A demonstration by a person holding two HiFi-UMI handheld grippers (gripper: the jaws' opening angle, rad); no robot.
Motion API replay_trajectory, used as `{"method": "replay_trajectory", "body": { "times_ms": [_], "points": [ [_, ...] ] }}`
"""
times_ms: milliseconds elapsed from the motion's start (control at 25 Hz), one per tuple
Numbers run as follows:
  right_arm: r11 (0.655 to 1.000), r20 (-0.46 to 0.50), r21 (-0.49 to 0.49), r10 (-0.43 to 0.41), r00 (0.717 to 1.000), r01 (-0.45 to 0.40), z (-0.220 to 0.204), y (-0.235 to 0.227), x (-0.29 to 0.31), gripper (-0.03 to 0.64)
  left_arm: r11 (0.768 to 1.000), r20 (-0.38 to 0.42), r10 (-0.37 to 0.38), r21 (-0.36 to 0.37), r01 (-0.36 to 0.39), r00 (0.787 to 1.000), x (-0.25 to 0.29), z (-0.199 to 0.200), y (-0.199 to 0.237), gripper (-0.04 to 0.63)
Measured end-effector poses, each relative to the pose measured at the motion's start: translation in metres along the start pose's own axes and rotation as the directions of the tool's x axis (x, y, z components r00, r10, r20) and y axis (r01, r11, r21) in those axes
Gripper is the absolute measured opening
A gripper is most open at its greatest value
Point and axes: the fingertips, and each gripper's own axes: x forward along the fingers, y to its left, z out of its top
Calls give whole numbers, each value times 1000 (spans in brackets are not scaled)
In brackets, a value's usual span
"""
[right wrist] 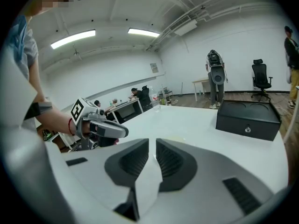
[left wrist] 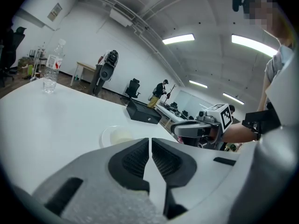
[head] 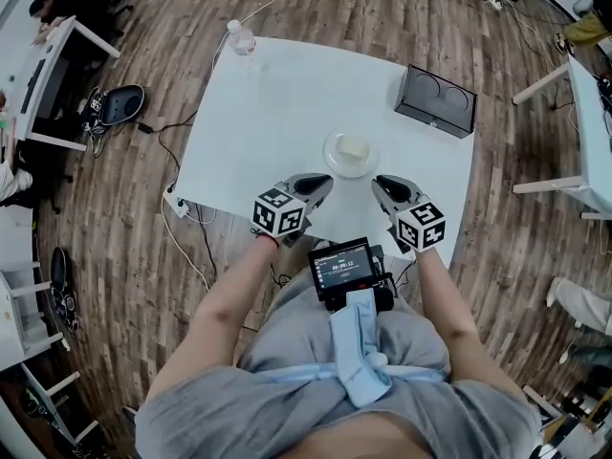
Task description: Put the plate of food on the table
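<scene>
On white table, toward near edge, a bit right of centre: plate of food, clear shallow dish w/ a pale yellowish lump in the middle. Sits flat on the tabletop, touched by neither tool. Just near of it, one per side: left gripper at near-left, right gripper at near-right, tips angled in twd the plate, close to its rim but apart from it. Marker cubes at the rear ends, nearer the body.

In left gripper view: jaws pressed together, only a hairline slit betw. the black ribbed pads, nothing pinched. Beyond them the plate, w/ the other tool off to the right.

In right gripper view: much the same, jaws closed up w/ a thin gap at the tips, nothing held. Plate mostly hidden behind them, other tool at left.

At far-right of table: black box, low & rectangular, well apart from the plate. At far-left corner: water bottle, upright, clear plastic.

Near of the grippers in head view, at the person's waist: small screen device, lit. Bare forearms, grey clothing, pale blue cloth at the lap.

Round the table: wood-plank floor, another white desk at far left w/ a seated person, more desks at right edge
</scene>
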Motion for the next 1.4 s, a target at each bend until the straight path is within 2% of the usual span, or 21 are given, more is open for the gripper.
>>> {"method": "replay_trajectory", "body": {
  "times_ms": [200,640,1160,1400],
  "points": [
    [999,16,-34,-2,1000,3,0,13,-12,63,1000,62,24,-22,-22,998,-19,1,-4,29],
    [999,100,12,-32,994,31,15,29,-35,63,998,147,61,-31,-57,987,-54,5,-21,29],
    [997,123,-77,-3,992,12,19,66,-55,61,997,172,47,59,-57,984,-74,12,-50,29],
    [997,152,-75,-3,988,15,21,74,-67,54,995,170,51,77,-65,984,-82,8,-58,29]
  ]
}}
